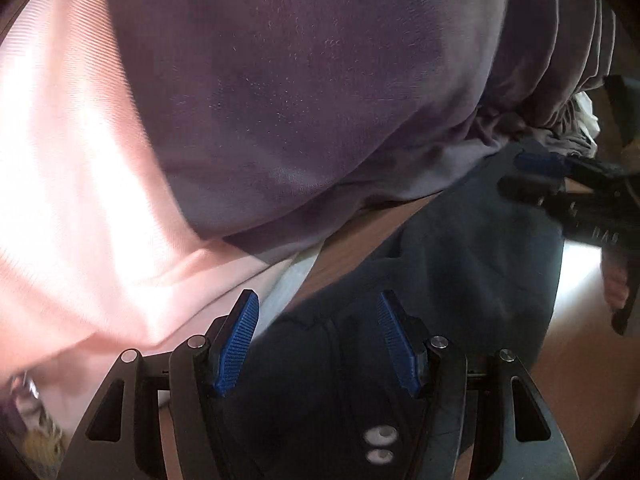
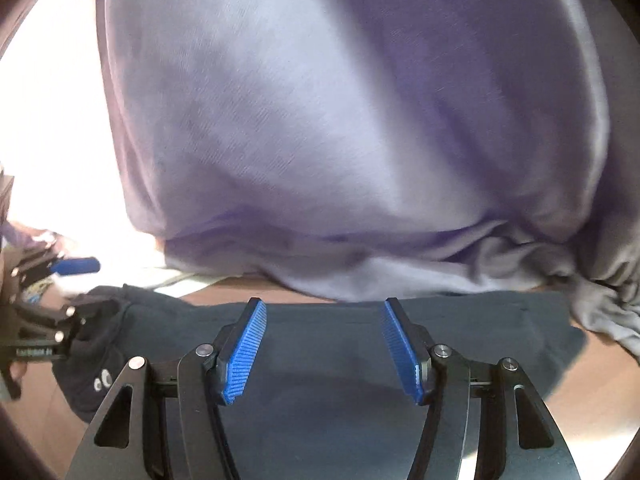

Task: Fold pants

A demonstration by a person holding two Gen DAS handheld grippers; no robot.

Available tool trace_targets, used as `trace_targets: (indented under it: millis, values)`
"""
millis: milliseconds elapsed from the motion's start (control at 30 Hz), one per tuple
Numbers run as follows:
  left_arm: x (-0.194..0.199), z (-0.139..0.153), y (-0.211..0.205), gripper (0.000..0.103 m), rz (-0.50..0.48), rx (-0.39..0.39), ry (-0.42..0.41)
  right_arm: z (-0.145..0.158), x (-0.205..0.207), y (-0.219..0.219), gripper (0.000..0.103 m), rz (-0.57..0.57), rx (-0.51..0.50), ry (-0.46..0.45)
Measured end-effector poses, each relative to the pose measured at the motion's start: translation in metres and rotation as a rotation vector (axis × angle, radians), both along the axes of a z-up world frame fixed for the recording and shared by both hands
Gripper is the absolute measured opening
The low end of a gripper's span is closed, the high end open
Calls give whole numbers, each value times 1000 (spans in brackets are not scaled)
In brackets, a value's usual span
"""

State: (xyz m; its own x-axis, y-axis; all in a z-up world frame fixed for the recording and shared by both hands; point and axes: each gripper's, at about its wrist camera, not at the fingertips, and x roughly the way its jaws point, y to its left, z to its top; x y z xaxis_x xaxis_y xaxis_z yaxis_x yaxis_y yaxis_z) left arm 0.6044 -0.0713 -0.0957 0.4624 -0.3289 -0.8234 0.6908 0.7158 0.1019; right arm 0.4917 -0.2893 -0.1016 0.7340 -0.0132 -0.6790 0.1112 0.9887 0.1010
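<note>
Dark navy pants (image 2: 340, 360) lie flat on a wooden table, with a small white logo near one end (image 1: 378, 444). My left gripper (image 1: 318, 344) is open just above the logo end of the pants (image 1: 460, 264), nothing between its blue pads. My right gripper (image 2: 324, 352) is open over the middle of the pants, empty. The right gripper also shows in the left wrist view (image 1: 560, 184), and the left gripper in the right wrist view (image 2: 60, 288).
A large purple garment (image 2: 340, 120) lies heaped beyond the pants and fills most of both views. A pink cloth (image 1: 72, 200) lies to its left. Bare wooden table (image 2: 580, 392) shows at the right.
</note>
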Motion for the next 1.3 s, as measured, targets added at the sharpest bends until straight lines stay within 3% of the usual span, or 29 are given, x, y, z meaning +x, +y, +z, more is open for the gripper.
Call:
trace_targets:
  millis: [167,267,433,533,633,733,967,1033,1133,1300]
  values:
    - [21,-15,-9,61,-54,19,108,-19,16,3,60,15,7,57]
    - [25,-29,-12,60,-61,57,133,-26,20,3,60,23,0,71]
    - [17,-34,-11,25,-51,56,143,-31,24,4,60,39,-16,82]
    - [12,-28,-9,23,-15,39,114,-34,27,3,60,43,-4,90]
    - [10,-24,-2,23,59,25,83,-34,30,5,61,47,0,84]
    - [18,-31,7,24,141,17,126,-37,37,9,60,52,-18,87]
    - [17,-42,4,29,172,45,102,-56,57,-1,60,12,-49,146]
    - [17,-42,6,38,182,61,87,-58,58,-5,60,-1,-51,148]
    - [11,-34,5,44,207,70,32,-53,51,-11,60,-30,-59,125]
    - [-29,7,0,57,284,11,-164,-25,22,-13,60,-78,-96,11]
